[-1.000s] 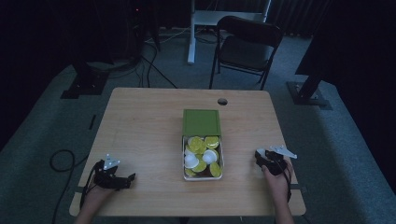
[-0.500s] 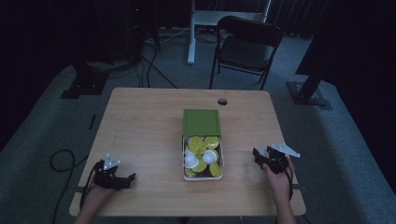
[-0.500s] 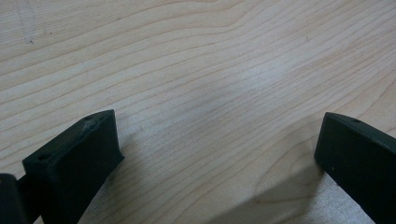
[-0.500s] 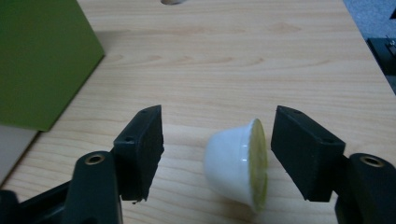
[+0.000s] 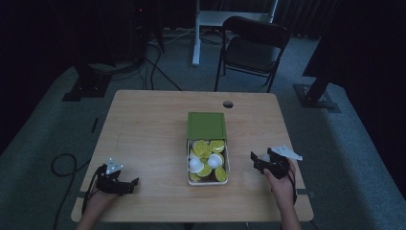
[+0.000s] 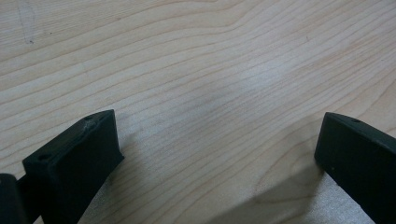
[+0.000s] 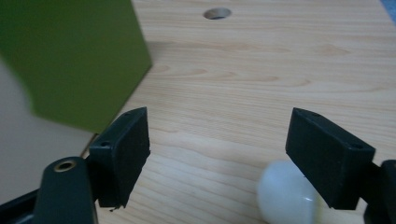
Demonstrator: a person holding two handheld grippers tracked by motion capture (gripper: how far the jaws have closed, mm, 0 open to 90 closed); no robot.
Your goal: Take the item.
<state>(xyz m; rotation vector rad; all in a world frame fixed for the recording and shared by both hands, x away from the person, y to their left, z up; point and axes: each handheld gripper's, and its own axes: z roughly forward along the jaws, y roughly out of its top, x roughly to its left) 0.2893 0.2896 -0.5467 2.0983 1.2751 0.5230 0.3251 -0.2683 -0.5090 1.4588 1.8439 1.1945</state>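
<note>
- White capsule (image 7: 285, 196) lies on the table (image 5: 143, 129), near the right front part of it, just under the right gripper (image 5: 261, 160). In the right gripper view it sits low in the frame, partly behind one black jaw, pale and rounded with a yellowish edge at its lower side.
- Right gripper: jaws have just been opening and now stand wide apart. The capsule is below and beside one jaw rather than squeezed between the pads; nothing is gripped.
- The right hand (image 5: 282, 187) holds that gripper just right of the box (image 5: 207, 163), jaws pointing toward it.
- Box: open tray at table centre with pale walls, holding green-yellow capsules (image 5: 201, 147) and two white ones (image 5: 214, 160). Its green lid (image 5: 206, 125) lies at the tray's far end, touching it.
- Left gripper (image 5: 131, 184): rests at the front left of the table, well apart from the box. In the left gripper view the jaws are spread wide over bare wood, holding nothing.
- Small round hole (image 5: 228, 104) in the tabletop beyond the lid.
</note>
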